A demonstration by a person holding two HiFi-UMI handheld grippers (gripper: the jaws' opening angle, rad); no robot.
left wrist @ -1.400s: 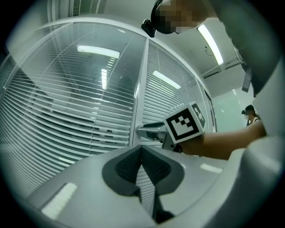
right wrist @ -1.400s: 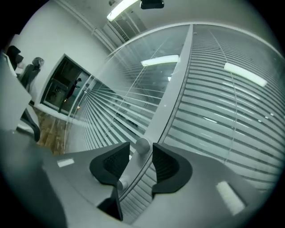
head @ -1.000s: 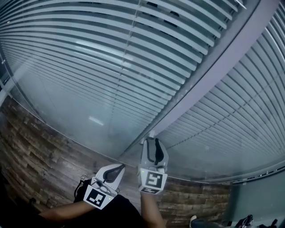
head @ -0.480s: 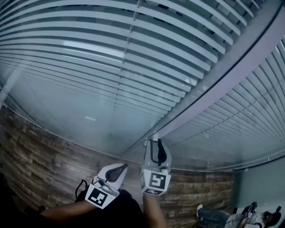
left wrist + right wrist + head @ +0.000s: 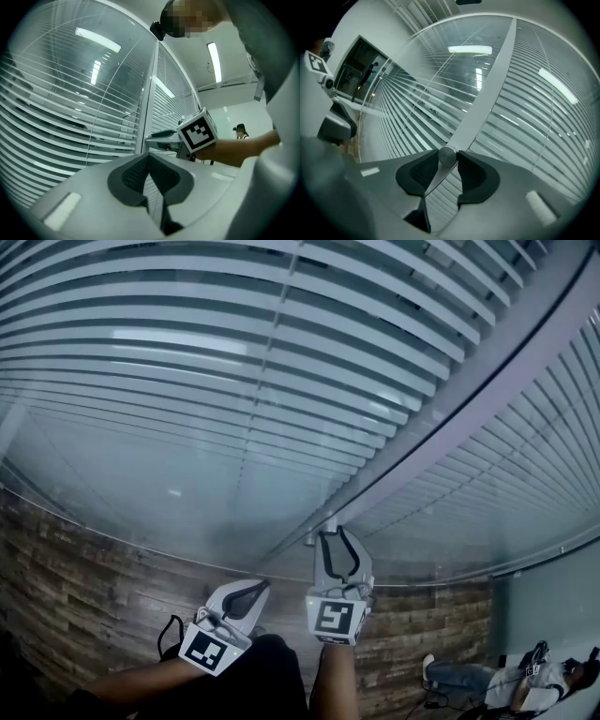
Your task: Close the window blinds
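Horizontal slatted blinds [image 5: 234,362] hang behind glass on both sides of a grey window post [image 5: 450,427]. A small round silver knob [image 5: 446,153] sits at the foot of the post [image 5: 492,79]. My right gripper [image 5: 339,532] [image 5: 447,158] is shut on this knob, with a dark pad pressing each side; its jaws have just been closing a little around it. My left gripper [image 5: 258,585] [image 5: 149,155] is lower and to the left. It is shut with its tips together and nothing between them, and it touches neither post nor blinds.
Below the glass runs a wood-patterned wall [image 5: 84,577]. A person [image 5: 469,676] sits on the floor at the lower right. A black strap [image 5: 169,638] hangs by my left hand. The left gripper view shows another person [image 5: 240,131] far behind my right gripper's marker cube [image 5: 199,133].
The right gripper has rolled about the knob while staying on it. The left gripper has barely shifted. The head view has tilted, so the blinds fill more of the picture.
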